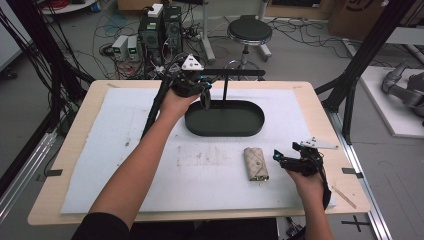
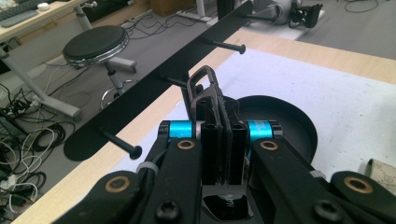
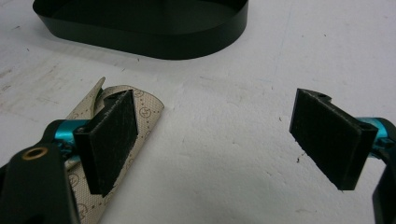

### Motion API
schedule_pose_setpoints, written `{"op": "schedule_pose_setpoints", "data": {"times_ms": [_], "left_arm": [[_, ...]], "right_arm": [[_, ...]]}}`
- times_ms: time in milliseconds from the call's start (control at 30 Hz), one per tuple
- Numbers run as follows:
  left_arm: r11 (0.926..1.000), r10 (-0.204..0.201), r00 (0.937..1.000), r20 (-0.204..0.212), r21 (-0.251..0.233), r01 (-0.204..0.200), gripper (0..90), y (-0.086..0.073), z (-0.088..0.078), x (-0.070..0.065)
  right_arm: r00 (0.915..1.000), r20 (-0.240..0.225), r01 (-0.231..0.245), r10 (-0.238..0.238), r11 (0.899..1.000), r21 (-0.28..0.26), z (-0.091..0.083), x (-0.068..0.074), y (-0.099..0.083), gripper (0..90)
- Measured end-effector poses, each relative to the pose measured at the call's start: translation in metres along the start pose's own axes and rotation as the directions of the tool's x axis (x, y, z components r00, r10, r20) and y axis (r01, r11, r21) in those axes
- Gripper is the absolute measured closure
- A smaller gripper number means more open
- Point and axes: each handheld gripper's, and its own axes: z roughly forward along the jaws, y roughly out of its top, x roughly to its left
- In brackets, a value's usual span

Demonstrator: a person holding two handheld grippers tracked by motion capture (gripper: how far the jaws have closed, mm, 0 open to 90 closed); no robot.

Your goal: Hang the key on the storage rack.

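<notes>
Your left hand-held gripper (image 2: 219, 135) clamped the black carabiner (image 2: 204, 88) just beside the rack's peg (image 2: 180, 83), right hand-held gripper (image 3: 224, 140) jaws apart.

On the table: 1 black oval tray (image 1: 225, 131), 1 patterned key pouch (image 1: 255, 163), 1 carabiner clip (image 2: 204, 88), and seemingly 3 pegs (image 2: 227, 45) on 1 rack bar (image 2: 154, 84).

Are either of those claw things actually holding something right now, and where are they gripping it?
The left gripper pinches a black carabiner clip by its lower end, near the rack's pegs. The right gripper is open and holds nothing, beside the beige key pouch.
</notes>
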Motion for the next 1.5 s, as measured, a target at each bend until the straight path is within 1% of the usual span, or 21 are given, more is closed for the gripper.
{"op": "schedule_pose_setpoints", "data": {"times_ms": [33,67,100,167,200,233,267,567,667,833,1000,1200,1233,1267,1300,1333,1367,1400,1500], "left_arm": [[1.0,0.0,1.0,0.0,0.0,0.0,87.7,0.0,0.0,0.0],[0.9999,-0.001,1.0,0.003,0.012,0.001,87.7,0.0,0.006,-0.001],[0.9997,0.007,1.0,0.0,0.023,-0.007,87.7,0.0,0.009,-0.002],[0.9996,0.007,1.0,-0.001,0.028,-0.007,87.7,-0.001,0.012,-0.003],[0.999,0.014,0.9999,-0.001,0.044,-0.014,87.7,-0.002,0.017,-0.005],[0.999,0.014,0.9999,-0.001,0.044,-0.014,87.7,-0.002,0.017,-0.005],[0.9986,0.015,0.9999,0.002,0.051,-0.015,87.7,-0.003,0.022,-0.008],[0.997,0.022,0.9997,0.007,0.075,-0.022,87.7,-0.004,0.035,-0.012],[0.996,0.02,0.9998,0.006,0.087,-0.021,87.7,-0.004,0.043,-0.013],[0.9953,0.015,0.9998,0.011,0.095,-0.016,87.6,-0.006,0.05,-0.011],[0.9945,0.003,1.0,0.007,0.104,-0.004,87.6,-0.008,0.055,-0.006],[0.9939,-0.005,1.0,0.005,0.111,0.005,87.0,-0.008,0.057,-0.004],[0.9933,-0.01,0.9999,0.004,0.115,0.009,86.2,-0.008,0.057,-0.004],[0.9934,-0.017,0.9998,0.013,0.114,0.015,85.3,-0.009,0.057,-0.003],[0.9934,-0.021,0.9997,0.015,0.113,0.019,82.7,-0.009,0.057,-0.003],[0.9933,-0.03,0.9994,0.018,0.112,0.028,77.3,-0.009,0.056,-0.003],[0.9924,-0.035,0.9989,0.032,0.119,0.031,75.8,-0.01,0.056,-0.003],[0.9922,-0.025,0.9993,0.03,0.123,0.021,74.8,-0.012,0.054,-0.005],[0.9927,-0.03,0.9988,0.04,0.118,0.025,73.3,-0.016,0.051,-0.007]], "right_arm": [[1.0,0.0,0.0,0.0,1.0,0.0,0.0,0.0,0.0,15.8],[1.0,0.001,-0.002,0.002,1.0,0.001,0.0,0.0,0.0,15.8],[1.0,0.001,-0.004,0.004,1.0,0.0,0.0,0.0,0.0,15.8],[1.0,0.002,-0.003,0.003,1.0,-0.001,0.0,-0.001,0.0,15.8],[1.0,0.0,-0.006,0.006,1.0,0.002,0.0,-0.001,-0.001,15.8],[1.0,0.0,-0.006,0.006,1.0,0.002,0.0,-0.001,-0.001,15.8],[1.0,-0.001,-0.006,0.006,1.0,0.002,0.0,-0.001,-0.001,15.8],[1.0,-0.004,-0.008,0.008,1.0,0.0,0.0,-0.001,-0.001,15.8],[0.9999,-0.007,-0.008,0.008,1.0,-0.002,-0.001,-0.001,0.0,15.8],[0.9999,-0.008,-0.009,0.009,1.0,-0.003,-0.001,-0.002,-0.001,15.8],[0.9998,-0.009,-0.018,0.018,1.0,-0.001,-0.001,-0.002,-0.002,15.8],[0.9999,-0.007,-0.014,0.014,1.0,-0.003,-0.002,-0.002,-0.002,15.8],[0.9998,-0.005,-0.017,0.017,1.0,-0.002,-0.002,-0.002,-0.002,15.8],[0.9999,-0.005,-0.016,0.016,1.0,-0.002,-0.002,-0.002,-0.002,15.8],[0.9998,-0.006,-0.017,0.017,1.0,0.0,-0.002,-0.002,-0.002,15.8],[0.9998,-0.006,-0.018,0.018,1.0,-0.001,-0.002,-0.002,-0.002,15.8],[0.9999,-0.006,-0.014,0.014,1.0,0.0,-0.002,-0.002,-0.002,15.8],[0.9999,-0.007,-0.01,0.01,1.0,-0.001,-0.001,-0.002,-0.002,15.8],[0.9998,-0.01,-0.015,0.016,1.0,0.005,-0.001,-0.001,-0.002,15.8]]}}
